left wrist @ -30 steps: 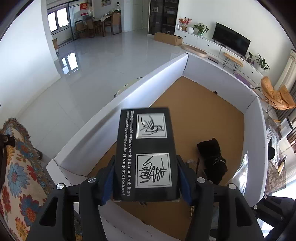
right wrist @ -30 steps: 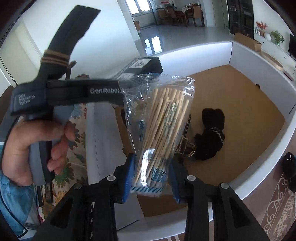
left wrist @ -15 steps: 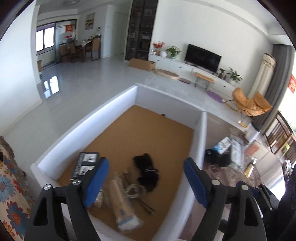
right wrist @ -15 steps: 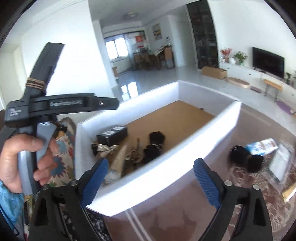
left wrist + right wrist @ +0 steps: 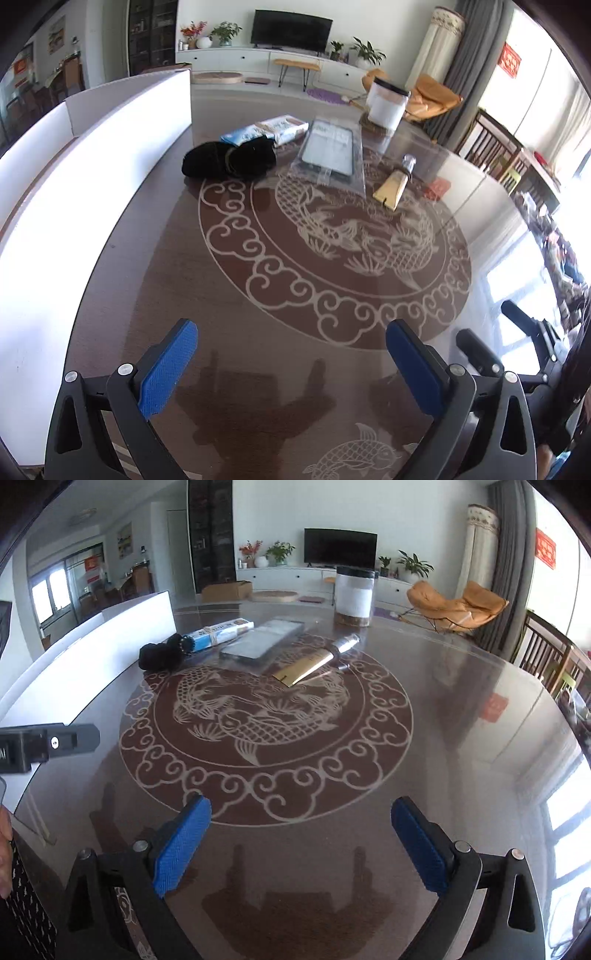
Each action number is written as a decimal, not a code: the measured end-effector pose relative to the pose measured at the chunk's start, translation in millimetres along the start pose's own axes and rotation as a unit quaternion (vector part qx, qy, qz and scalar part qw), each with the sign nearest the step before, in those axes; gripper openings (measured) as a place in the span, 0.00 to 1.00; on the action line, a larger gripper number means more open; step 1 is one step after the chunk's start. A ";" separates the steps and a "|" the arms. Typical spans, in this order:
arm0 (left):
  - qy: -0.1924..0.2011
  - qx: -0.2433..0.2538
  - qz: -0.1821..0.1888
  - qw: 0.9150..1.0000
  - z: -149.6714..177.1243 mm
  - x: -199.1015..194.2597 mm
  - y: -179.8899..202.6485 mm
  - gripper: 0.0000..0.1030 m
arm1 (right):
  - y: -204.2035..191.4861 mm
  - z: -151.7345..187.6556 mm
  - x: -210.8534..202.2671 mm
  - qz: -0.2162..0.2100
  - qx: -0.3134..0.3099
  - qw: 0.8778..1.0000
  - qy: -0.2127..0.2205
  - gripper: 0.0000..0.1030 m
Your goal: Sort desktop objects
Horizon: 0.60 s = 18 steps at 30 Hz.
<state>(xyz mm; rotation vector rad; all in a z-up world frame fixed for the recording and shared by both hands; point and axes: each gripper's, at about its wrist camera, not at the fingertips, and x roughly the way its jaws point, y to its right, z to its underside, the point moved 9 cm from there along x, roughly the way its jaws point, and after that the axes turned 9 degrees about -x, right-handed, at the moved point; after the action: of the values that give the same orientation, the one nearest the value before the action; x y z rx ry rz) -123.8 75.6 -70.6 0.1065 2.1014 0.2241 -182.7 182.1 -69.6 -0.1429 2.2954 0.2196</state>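
My left gripper [image 5: 291, 354] hovers over the glass-topped table [image 5: 166, 295], its jaws opening wide with nothing between them. My right gripper [image 5: 301, 830] is open and empty too, above the same table. At the far side lie a black bundle [image 5: 229, 160] [image 5: 162, 653], a blue-and-white packet [image 5: 266, 131] [image 5: 219, 629], a flat item in clear wrap [image 5: 328, 151] [image 5: 262, 642] and a gold tube [image 5: 393, 184] [image 5: 314, 662]. The white box [image 5: 92, 166] [image 5: 92, 642] stands along the left; its inside is hidden.
A tall jar with a dark lid [image 5: 386, 107] [image 5: 354, 596] stands at the table's far edge. The left gripper's body [image 5: 48, 744] juts in at the left of the right wrist view. Chairs line the right side.
The left gripper let go of the black box and the right of the bag of sticks, both into the white box. Both opened wide and swung right, over the table.
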 end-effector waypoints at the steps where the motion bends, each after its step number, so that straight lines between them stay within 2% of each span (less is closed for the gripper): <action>1: 0.004 0.020 -0.014 1.000 0.8 0.2 -1.5 1.00 | -1.0 2.3 4.4 -0.002 0.002 1.000 -0.004 0.96; 4: 0.017 0.049 -0.061 0.997 1.6 1.6 -13.0 1.00 | -8.8 5.9 14.4 -0.004 -0.002 1.000 -0.017 0.96; 7: -0.004 0.022 -0.047 0.999 7.0 12.9 -18.5 1.00 | -16.6 1.1 16.6 -0.010 -0.008 1.000 -0.010 0.96; 9: -0.015 0.013 -0.046 0.999 9.3 20.9 -19.2 1.00 | -21.3 2.2 21.5 -0.007 -0.017 1.000 -0.022 0.96; 13: -0.006 0.020 -0.055 0.998 8.6 21.6 -17.5 1.00 | -22.8 4.8 24.0 -0.008 -0.019 0.999 -0.031 0.96; 18: 0.004 0.000 -0.052 0.999 5.0 20.2 -23.0 1.00 | -24.1 5.8 26.3 -0.005 -0.020 0.999 -0.039 0.96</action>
<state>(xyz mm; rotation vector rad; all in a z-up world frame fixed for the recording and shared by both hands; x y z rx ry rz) -129.6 57.0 -94.8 -0.0034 2.1074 0.1633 -191.9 158.9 -95.7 -0.1644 2.2140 0.2609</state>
